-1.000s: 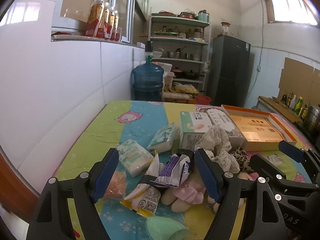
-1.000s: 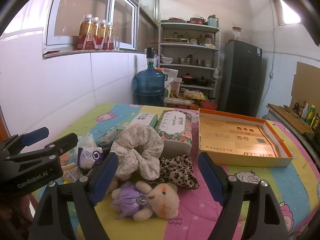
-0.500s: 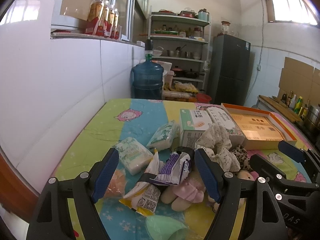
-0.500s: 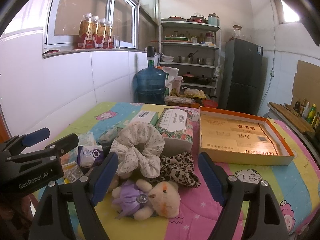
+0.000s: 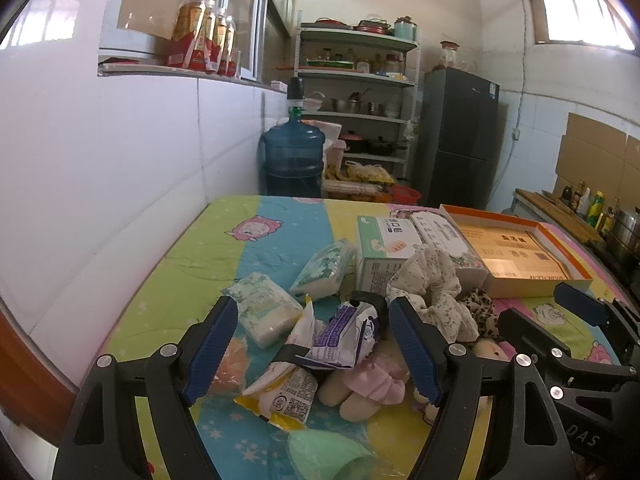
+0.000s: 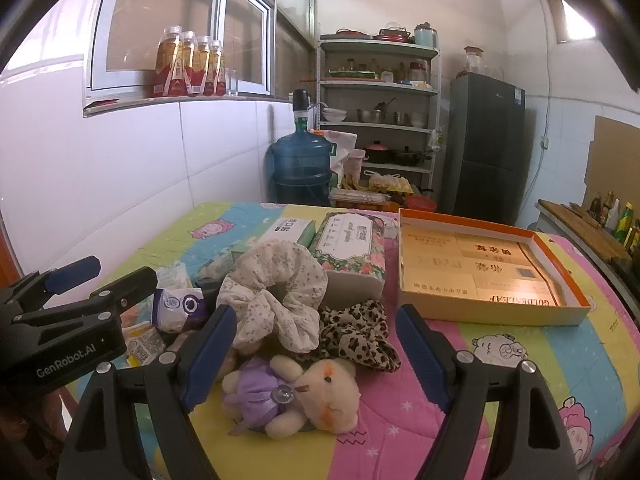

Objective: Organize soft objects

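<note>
**Both grippers poised over the pile, first pick not yet made**

My right gripper (image 6: 312, 344) hangs above the near edge of the heap with its jaws spread wide and nothing between the pads. My left gripper (image 5: 312, 344) is likewise wide open and empty, over the packet side of the pile.

Where things lie, on the quilt (image 6: 520, 360):
- teddy (image 6: 296, 396) on its side, nearest me, just under the right jaws
- floral scrunchie (image 6: 276, 292) behind it, leaning on the tissue box (image 6: 352, 256)
- leopard scrunchie (image 6: 356, 332) touching both the floral one and the teddy
- purple packet (image 5: 344, 336) and yellow packet (image 5: 280, 396) under the left jaws; tissue packs (image 5: 264, 308) beyond them
- open orange box (image 6: 480, 276) to the right, empty apart from its printed lining; I judge it the likely bin for the soft items.

Step in hand, as I read it: first pick, probably the teddy with the right gripper.

Notes for doing it well:
- Come down over the teddy's body, not the head, so the pads close across the plush middle.
- Keep clear of the leopard scrunchie; it touches the teddy and could drag along.
- Squeeze fully; plush gives way and a light grip may slip.
- Lift straight before carrying right to the box.
- Hold the left gripper back from the right one's path; the two sit near each other.
</note>
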Demonstrator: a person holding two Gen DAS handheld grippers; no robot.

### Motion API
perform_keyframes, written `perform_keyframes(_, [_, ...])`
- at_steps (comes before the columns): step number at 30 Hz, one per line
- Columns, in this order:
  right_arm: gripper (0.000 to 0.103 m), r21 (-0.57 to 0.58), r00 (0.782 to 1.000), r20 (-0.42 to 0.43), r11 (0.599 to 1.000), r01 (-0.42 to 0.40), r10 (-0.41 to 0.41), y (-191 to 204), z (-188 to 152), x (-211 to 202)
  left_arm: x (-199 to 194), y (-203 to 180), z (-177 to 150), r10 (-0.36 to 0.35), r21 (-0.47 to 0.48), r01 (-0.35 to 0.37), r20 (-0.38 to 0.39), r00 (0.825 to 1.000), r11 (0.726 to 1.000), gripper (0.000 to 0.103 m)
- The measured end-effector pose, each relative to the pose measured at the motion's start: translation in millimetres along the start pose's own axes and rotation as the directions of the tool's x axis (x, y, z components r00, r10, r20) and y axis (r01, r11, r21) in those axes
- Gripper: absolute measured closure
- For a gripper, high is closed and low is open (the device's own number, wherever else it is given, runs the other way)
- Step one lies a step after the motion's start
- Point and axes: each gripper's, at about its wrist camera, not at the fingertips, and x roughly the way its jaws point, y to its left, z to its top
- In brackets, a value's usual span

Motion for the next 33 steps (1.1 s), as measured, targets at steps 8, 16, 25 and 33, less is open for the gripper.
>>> perform_keyframes(8, [0.021,0.006,1.0,-0.004,1.0,-0.002,0.002,-1.4,0.7,1.7,-0.4,-2.7,0.4,0.003,0.008,-0.003,0.0,1.0,1.0,0.024])
perform_keyframes(16, [0.021,0.014,1.0,-0.007,1.0,-0.01,0.01,-4.8,0.3,3.8,0.7,-5.5,2.2,-0.011,0.009,0.011,-0.003,1.0,1.0,0.024])
perform_keyframes(25, [0.021,0.037,0.999,-0.031,0.999,-0.01,0.011,-15.4,-6.5,6.0,9.9,-2.1,1.8,-0.073,0.0,0.073,-0.031,0.997,0.997,0.024])
perform_keyframes(33, [0.021,0.064,0.998,-0.059,0.998,-0.009,0.012,-28.2,-13.0,11.2,28.6,-13.2,1.7,-0.122,0.022,0.124,-0.072,0.99,0.992,0.024])
